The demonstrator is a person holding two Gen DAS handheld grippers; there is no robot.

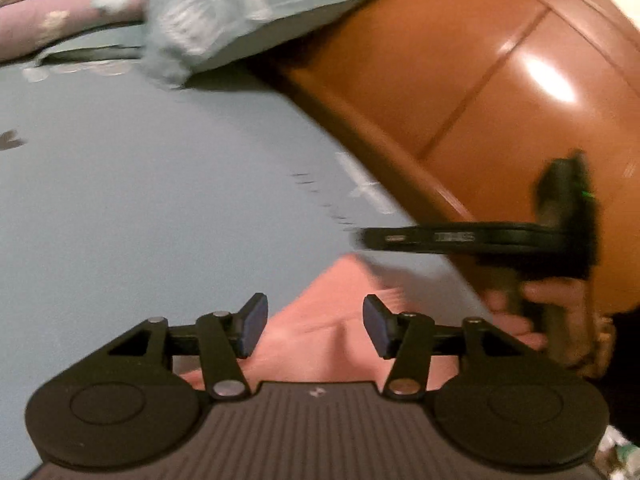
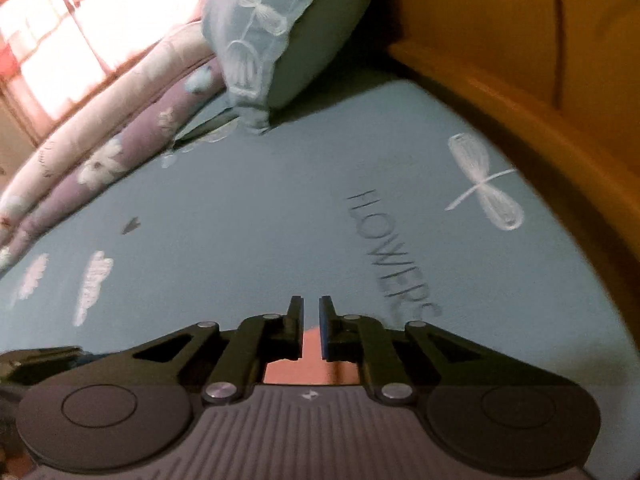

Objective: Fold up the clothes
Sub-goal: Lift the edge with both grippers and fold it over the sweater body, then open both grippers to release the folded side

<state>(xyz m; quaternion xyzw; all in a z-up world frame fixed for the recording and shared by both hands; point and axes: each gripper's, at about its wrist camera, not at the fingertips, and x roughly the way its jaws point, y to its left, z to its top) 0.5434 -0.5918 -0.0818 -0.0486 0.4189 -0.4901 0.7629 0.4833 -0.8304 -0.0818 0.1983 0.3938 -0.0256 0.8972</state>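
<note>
A pink garment (image 1: 332,320) lies on the light blue bed sheet (image 1: 140,200), rising to a peak toward the right gripper. My left gripper (image 1: 316,324) is open just above the garment, its blue pads (image 1: 256,326) wide apart with nothing between them. The right gripper (image 1: 460,238), held by a hand (image 1: 520,316), reaches in from the right, its tip at the garment's peak. In the right wrist view my right gripper (image 2: 311,322) is shut to a narrow slit, with the pink garment (image 2: 308,360) showing in the lower part of the gap and under the fingers.
A blue pillow (image 2: 288,28) leans against the wooden headboard (image 2: 520,60) at the far end. A floral quilt (image 2: 100,152) is bunched along the left, below a bright window (image 2: 100,12). The sheet (image 2: 240,220) bears printed clouds, dragonflies and the word FLOWERS.
</note>
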